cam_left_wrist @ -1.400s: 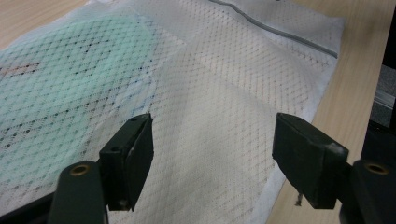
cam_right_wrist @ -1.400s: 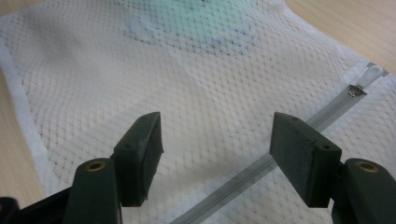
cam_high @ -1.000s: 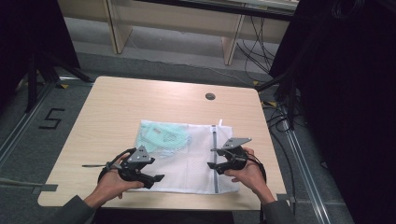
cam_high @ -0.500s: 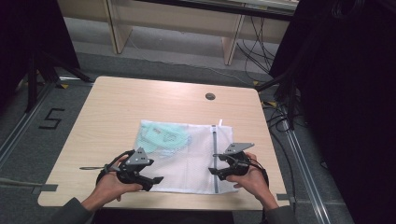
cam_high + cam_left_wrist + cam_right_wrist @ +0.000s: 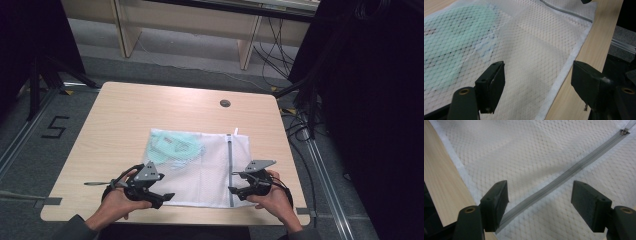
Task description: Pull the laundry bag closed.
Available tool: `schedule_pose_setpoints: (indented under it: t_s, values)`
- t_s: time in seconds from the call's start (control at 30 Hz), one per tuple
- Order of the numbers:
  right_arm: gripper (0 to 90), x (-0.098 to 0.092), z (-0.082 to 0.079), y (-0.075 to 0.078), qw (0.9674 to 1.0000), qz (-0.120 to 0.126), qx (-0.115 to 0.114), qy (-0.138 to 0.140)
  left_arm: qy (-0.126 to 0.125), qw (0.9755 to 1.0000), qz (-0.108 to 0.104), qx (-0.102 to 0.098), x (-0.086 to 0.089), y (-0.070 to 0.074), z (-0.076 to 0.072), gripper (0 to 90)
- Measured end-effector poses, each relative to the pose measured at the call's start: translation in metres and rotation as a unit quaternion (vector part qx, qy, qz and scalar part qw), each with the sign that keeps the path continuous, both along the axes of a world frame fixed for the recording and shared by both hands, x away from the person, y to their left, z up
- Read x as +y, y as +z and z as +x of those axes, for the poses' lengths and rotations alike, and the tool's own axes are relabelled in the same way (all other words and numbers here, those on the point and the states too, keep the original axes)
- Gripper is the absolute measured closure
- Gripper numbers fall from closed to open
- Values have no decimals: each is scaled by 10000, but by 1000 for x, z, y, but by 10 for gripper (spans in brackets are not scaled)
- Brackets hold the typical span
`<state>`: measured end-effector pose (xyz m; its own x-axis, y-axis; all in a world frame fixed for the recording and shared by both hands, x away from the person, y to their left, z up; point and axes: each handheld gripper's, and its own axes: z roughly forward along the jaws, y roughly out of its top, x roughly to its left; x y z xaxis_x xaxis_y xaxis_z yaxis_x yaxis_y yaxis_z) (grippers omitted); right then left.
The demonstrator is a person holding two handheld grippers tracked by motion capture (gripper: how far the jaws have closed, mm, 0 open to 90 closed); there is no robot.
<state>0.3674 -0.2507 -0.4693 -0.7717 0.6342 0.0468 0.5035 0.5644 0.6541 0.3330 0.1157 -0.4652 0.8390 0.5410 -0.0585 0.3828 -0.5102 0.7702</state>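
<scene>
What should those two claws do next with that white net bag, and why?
Probably lower the right claw and pinch the near end of the grey zipper. Its jaws, just opened wider, straddle the zipper without touching. The left claw also hangs open over the mesh bag edge, so nothing is gripped yet.

Count: one desk [image 5: 125, 115]; one mesh bag [image 5: 210, 170] with one zipper [image 5: 229, 165]; one green item [image 5: 172, 148] inside; two grippers, left [image 5: 162, 199], right [image 5: 235, 182].

Right tongs [image 5: 239, 182] wider, nearer table edge.
</scene>
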Motion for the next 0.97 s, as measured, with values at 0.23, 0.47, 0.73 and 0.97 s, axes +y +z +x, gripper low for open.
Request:
schedule_pose_setpoints:
  t_s: [0.23, 0.47, 0.73, 0.97]
  values:
    - [296, -2, -6, -1, 9999, -107, 14, 71, -15, 10000, 55, 3, 0, 0, -4, 267]
    - [285, -4, -13, -4, 9999, -117, 34, 10, 40, 10000, 50, 50, 0, -1, -5, 267]
    - [281, -4, -15, -4, 9998, -110, 137, -43, 10, 10000, 45, -24, 0, 0, -4, 267]
    - [277, -4, -16, -5, 9998, -118, 174, -48, 39, 10000, 58, 59, 1, -1, -3, 266]
